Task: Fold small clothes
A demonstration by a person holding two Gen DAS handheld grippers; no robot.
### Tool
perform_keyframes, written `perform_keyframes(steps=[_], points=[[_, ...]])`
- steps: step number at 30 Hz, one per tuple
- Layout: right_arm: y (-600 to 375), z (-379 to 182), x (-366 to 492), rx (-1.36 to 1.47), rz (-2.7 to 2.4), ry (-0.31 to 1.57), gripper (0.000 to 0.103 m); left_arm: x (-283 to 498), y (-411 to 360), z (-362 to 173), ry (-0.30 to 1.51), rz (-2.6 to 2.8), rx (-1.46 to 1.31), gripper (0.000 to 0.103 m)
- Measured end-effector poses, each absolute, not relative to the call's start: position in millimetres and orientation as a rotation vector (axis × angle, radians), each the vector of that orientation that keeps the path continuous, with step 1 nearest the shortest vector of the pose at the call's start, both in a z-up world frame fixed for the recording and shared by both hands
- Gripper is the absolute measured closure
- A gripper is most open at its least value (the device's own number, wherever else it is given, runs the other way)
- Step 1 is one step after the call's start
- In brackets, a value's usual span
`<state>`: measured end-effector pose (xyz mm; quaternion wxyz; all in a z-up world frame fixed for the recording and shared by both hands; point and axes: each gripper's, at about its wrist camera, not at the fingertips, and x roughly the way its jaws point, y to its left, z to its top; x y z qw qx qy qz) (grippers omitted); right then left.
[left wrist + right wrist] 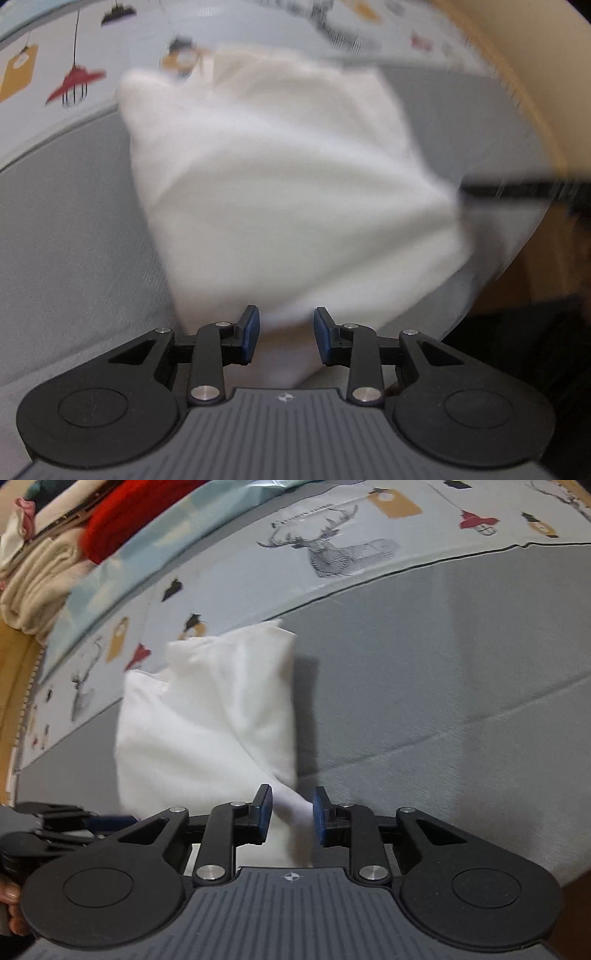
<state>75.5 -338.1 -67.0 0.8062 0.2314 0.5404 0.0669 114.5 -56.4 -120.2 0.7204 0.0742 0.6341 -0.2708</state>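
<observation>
A folded white garment [280, 184] lies on the grey bedsheet [66, 240], blurred in the left wrist view. My left gripper [286, 334] stands over its near corner. The jaws are apart, the white cloth shows in the gap, and the pads do not press on it. In the right wrist view the same garment [210, 716] lies ahead and to the left. Its near corner sits between the fingers of my right gripper [291, 814], which are apart and not clamped on it. The left gripper [74, 819] appears at the lower left, at the garment's other near corner.
A patterned sheet with deer and tags [332, 546] borders the grey one at the far side. A pile of red and beige clothes [66, 542] lies at the top left. A wooden edge [532, 74] runs along the right. A hand [11, 901] holds the left gripper.
</observation>
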Motion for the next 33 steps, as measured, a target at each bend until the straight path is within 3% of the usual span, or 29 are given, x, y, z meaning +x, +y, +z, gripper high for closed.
perform_keyframes(steps=[4, 7, 11, 22, 23, 24, 25, 29, 33], points=[[-343, -63, 83, 0.531, 0.091, 1.06, 0.074, 96, -65, -137, 1.422, -0.63, 0.35, 0.068], [-348, -61, 88, 0.562, 0.043, 0.955, 0.066, 102, -52, -126, 1.405, -0.626, 0.264, 0.068], [-348, -67, 103, 0.609, 0.027, 0.886, 0.064, 119, -27, -105, 1.33, -0.565, 0.115, 0.067], [-320, -94, 159, 0.535, -0.002, 0.93, 0.061, 154, 11, -81, 1.244, -0.377, -0.059, 0.067], [-317, -96, 163, 0.528, 0.013, 0.934, 0.063, 154, 11, -79, 1.241, -0.372, -0.065, 0.067], [-313, -96, 166, 0.517, 0.029, 0.928, 0.089, 155, 16, -78, 1.238, -0.368, -0.072, 0.067], [-310, -93, 167, 0.5, 0.034, 0.899, 0.1, 157, 14, -79, 1.234, -0.363, -0.08, 0.067], [-321, -77, 159, 0.525, -0.037, 0.753, 0.1, 165, 3, -74, 1.201, -0.393, -0.121, 0.067], [-332, -104, 165, 0.483, -0.212, 0.941, 0.094, 163, -11, -72, 1.176, -0.472, -0.145, 0.067]])
